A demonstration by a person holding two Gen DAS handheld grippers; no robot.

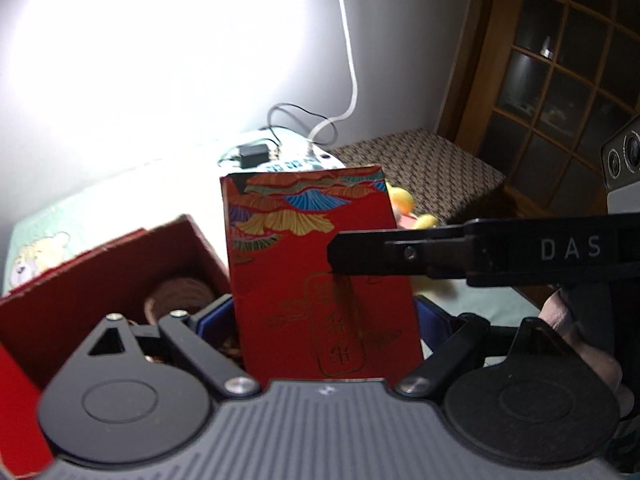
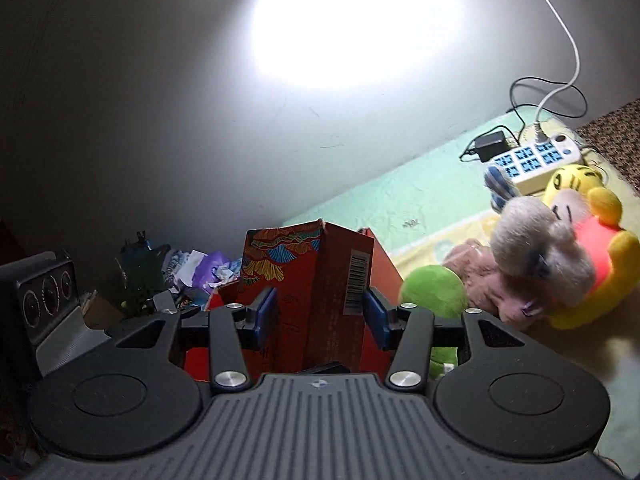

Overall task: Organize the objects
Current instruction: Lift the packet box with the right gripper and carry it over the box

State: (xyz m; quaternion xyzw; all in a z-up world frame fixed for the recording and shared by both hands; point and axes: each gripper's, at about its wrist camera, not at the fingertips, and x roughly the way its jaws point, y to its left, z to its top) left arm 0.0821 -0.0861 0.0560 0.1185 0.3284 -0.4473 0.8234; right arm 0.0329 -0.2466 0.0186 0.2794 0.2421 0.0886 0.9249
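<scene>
The tall red cardboard box with gold and blue fan patterns (image 1: 316, 264) stands upright, long axis vertical, pinched between both the left tool (image 1: 324, 320) and the right tool (image 2: 320, 312), just beside the open dark-red cardboard carton (image 1: 100, 276)

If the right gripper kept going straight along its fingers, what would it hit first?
The red box already sits between the right gripper pads, so it would move along too. Beyond it, likely the pale wall; depth is unclear.
</scene>
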